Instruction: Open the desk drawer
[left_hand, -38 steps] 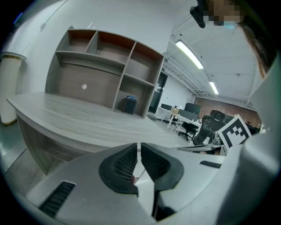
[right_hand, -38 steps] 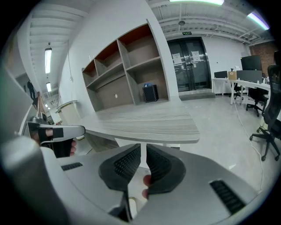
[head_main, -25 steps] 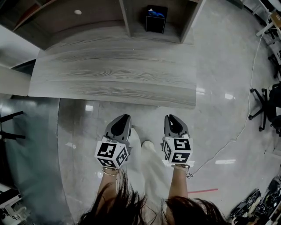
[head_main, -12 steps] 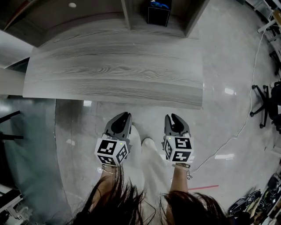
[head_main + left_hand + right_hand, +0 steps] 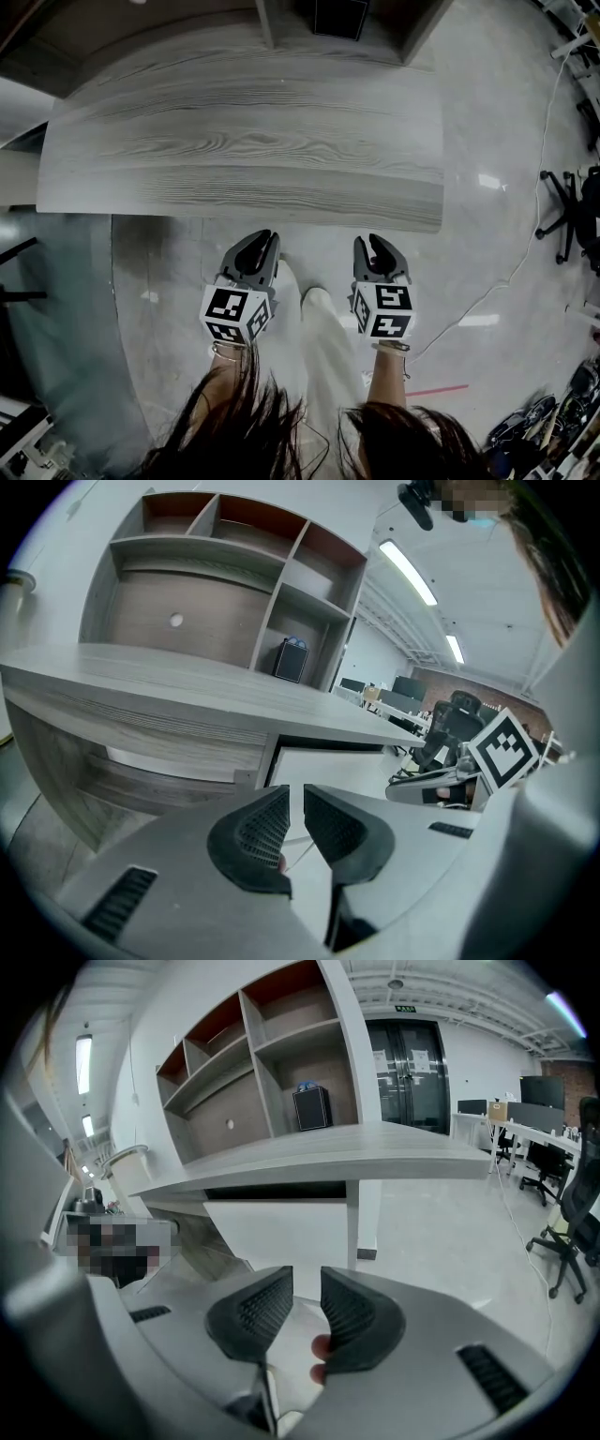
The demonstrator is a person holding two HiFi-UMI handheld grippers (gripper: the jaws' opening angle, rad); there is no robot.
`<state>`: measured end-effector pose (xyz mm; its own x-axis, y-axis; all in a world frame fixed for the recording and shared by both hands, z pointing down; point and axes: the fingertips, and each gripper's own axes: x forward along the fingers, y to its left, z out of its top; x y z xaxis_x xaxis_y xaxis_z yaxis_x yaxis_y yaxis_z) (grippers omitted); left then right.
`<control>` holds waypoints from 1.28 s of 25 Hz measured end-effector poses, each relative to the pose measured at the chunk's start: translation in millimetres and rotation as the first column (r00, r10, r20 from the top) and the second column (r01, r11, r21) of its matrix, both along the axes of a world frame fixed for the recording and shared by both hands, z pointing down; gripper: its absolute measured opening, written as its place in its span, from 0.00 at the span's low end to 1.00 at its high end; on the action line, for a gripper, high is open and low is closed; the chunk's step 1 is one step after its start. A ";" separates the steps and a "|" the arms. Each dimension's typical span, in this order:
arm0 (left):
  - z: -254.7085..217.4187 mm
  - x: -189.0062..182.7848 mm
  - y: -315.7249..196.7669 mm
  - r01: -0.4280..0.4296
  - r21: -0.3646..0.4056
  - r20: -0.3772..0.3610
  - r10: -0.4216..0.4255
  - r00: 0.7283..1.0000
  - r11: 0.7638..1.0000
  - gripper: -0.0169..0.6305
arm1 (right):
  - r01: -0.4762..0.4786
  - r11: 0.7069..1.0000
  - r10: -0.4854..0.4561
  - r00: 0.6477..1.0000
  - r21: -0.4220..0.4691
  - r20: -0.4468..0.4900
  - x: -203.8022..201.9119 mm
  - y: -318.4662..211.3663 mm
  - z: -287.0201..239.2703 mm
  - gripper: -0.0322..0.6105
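Standing in front of the grey wood-grain desk (image 5: 244,150), I hold both grippers low over the glossy floor (image 5: 487,112), just short of the desk's near edge and pointing toward it. My left gripper (image 5: 260,239) has just been opening its jaws. They stand only a narrow slit apart, with nothing between them. My right gripper (image 5: 376,244) has also just been opening. Its gap is somewhat wider, again with nothing between the pads. Neither gripper touches the desk.

The drawer (image 5: 328,761) shows as a white panel tucked in under the desk top, with a dark gap along its upper edge. It lies ahead of both pairs of jaws and apart from them. In the head view the desk top hides it.

Behind the desk stands an open shelf unit (image 5: 225,564), with a black box (image 5: 291,658) in one of its lower compartments. An office chair (image 5: 562,220) stands well off to my right.
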<state>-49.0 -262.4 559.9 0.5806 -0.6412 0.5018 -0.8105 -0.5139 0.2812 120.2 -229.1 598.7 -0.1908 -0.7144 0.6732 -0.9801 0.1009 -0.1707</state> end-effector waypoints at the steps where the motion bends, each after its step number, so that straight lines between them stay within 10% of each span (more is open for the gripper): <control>1: 2.1 1.1 -1.4 -0.002 -0.006 0.002 0.002 1.000 1.000 0.07 | 0.000 1.000 0.000 1.000 -0.002 -0.004 1.5 -2.1 2.1 0.17; 32: 41.9 18.7 -39.5 -0.087 -0.020 0.041 0.088 0.995 0.996 0.19 | 0.011 1.000 -0.011 1.000 -0.008 -0.013 10.7 -36.2 27.2 0.28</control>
<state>-30.2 -301.9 601.8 0.6126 -0.5792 0.5379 -0.7737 -0.5784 0.2583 130.9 -265.3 625.9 -0.1895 -0.7069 0.6814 -0.9812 0.1103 -0.1584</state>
